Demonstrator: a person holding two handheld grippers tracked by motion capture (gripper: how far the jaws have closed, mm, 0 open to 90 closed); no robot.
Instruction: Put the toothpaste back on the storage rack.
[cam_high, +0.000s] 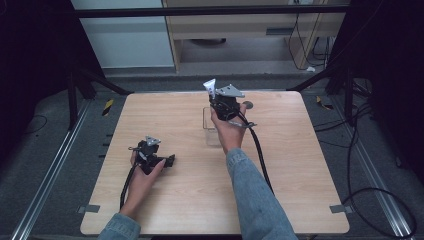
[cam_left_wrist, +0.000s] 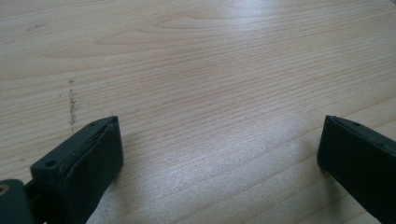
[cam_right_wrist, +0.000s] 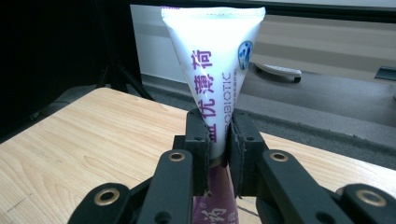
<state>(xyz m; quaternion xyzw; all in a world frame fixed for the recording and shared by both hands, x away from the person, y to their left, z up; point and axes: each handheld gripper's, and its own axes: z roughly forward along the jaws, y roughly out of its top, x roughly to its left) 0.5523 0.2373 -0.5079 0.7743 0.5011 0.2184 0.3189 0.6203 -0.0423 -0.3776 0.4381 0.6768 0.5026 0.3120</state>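
Pinching white tube (cam_right_wrist: 215, 70) upright, right gripper (cam_right_wrist: 219, 140) seemingly above clear box (cam_high: 212, 131); left gripper (cam_left_wrist: 219, 149) spread.

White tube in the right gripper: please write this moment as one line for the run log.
right gripper: shut on white tube, crimped end up | clear container: beneath right hand | left gripper: open, holds nothing, low over wooden table

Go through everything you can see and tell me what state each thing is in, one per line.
Tube: white with purple print, upright, crimped end up, clamped.
Right tongs: shut on the tube, held up above the table over the clear box.
Left tongs: open, nothing between the jaws, low over the table.
Clear box: upright on the table, open top, looks empty.
Table: light wood, faintly scuffed.
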